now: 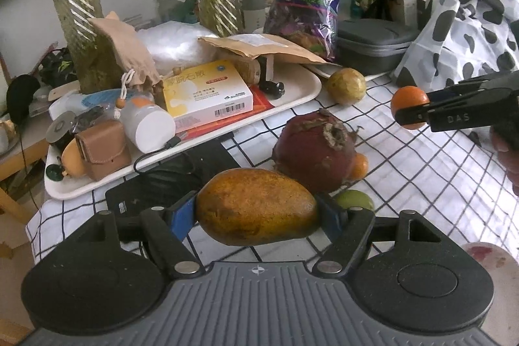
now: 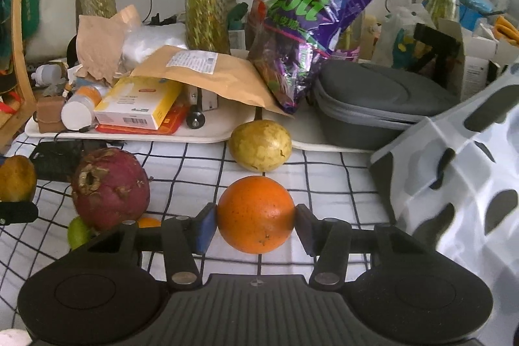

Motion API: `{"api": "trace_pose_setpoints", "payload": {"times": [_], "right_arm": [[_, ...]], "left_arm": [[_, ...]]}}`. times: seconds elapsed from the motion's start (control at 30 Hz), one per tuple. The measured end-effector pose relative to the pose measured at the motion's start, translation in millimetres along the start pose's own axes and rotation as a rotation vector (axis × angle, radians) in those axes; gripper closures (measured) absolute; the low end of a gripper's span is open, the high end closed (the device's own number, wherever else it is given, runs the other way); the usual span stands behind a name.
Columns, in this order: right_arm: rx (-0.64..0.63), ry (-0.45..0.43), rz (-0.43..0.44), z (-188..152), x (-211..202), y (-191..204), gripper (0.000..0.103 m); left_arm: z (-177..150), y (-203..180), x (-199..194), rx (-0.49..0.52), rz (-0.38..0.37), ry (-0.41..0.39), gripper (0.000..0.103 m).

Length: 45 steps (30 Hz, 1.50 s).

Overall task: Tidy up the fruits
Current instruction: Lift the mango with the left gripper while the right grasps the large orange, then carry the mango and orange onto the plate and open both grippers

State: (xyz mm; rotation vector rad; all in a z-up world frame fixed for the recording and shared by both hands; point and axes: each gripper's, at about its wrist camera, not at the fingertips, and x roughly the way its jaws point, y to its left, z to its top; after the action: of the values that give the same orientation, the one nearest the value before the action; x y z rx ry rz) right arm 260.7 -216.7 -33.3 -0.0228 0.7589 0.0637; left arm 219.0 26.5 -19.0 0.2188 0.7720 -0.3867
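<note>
Left wrist view showed the checked tablecloth [image 1: 405,184] as the working surface, with the cluttered white tray [image 1: 292,96] along its far edge and a spotted bag [image 1: 470,31] at the right. Largest of the fruits, the mango [image 1: 258,206] was clamped by its two ends between the blue pads of the left gripper [image 1: 258,211], lifted clear of the cloth. Next in size, the dark red fruit [image 1: 313,149] rested on the cloth just beyond, with a green fruit [image 1: 353,200] and a small orange one [image 1: 360,167] beside it, and a yellow-green fruit [image 1: 345,86] near the tray. Smallest in hand, the orange [image 2: 256,214] was pinched at its widest part by the right gripper [image 2: 256,224] (also raised). Good practice would probably have been to keep both grips steady, carry the two loads well apart, and lower each fully onto its place before releasing, since round fruit may roll.
</note>
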Motion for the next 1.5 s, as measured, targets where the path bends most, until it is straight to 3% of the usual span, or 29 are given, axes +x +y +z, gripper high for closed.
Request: {"api": "trace_pose_setpoints", "payload": {"times": [0.53,0.93,1.5], "right_arm": [[0.009,0.007,0.019,-26,-65,7,0.05],[-0.01,0.043,0.083,-58,-107,24,0.05],[-0.048,0.102,0.139,-106,-154,45,0.05]], "left_arm": [[-19,-42,-51,0.007,-0.014,-0.035,0.029],[-46,-74,-82,-0.006,-0.048,-0.021,0.029],[-89,-115,-102,-0.043,-0.08,0.088,0.029]]}}
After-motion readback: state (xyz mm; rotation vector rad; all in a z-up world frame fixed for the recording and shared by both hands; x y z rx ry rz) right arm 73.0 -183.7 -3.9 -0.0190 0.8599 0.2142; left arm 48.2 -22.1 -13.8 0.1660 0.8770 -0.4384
